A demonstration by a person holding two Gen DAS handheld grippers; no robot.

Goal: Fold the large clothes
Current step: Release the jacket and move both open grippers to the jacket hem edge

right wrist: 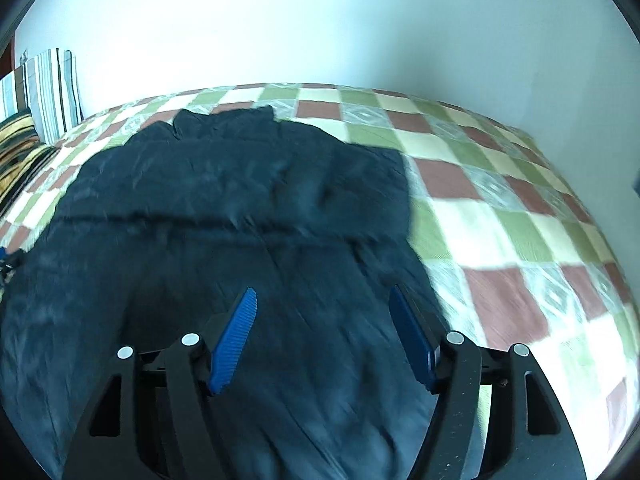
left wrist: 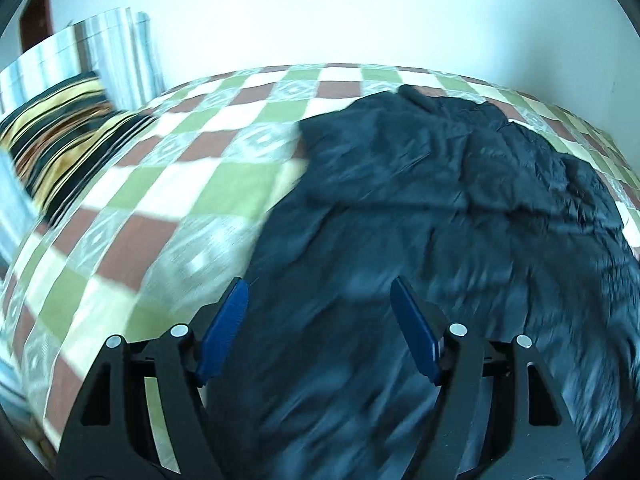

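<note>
Left gripper (left wrist: 319, 300) jaws spread, nothing pinched; dark garment (left wrist: 440, 208) lies under and ahead of them on checkered bedspread (left wrist: 200, 184). Right gripper (right wrist: 322, 308) likewise spread and empty above the garment.

One dark garment (left wrist: 440, 208), two striped pillows (right wrist: 52, 88), one checked bedspread (right wrist: 500, 184).

Bright, cool bluish daylight washes out the wall (left wrist: 320, 12) toward twelve o'clock. Motion blur smears the quilt (left wrist: 132, 220) and garment (right wrist: 240, 216) at six. Fisheye bending, dark corner vignettes.
</note>
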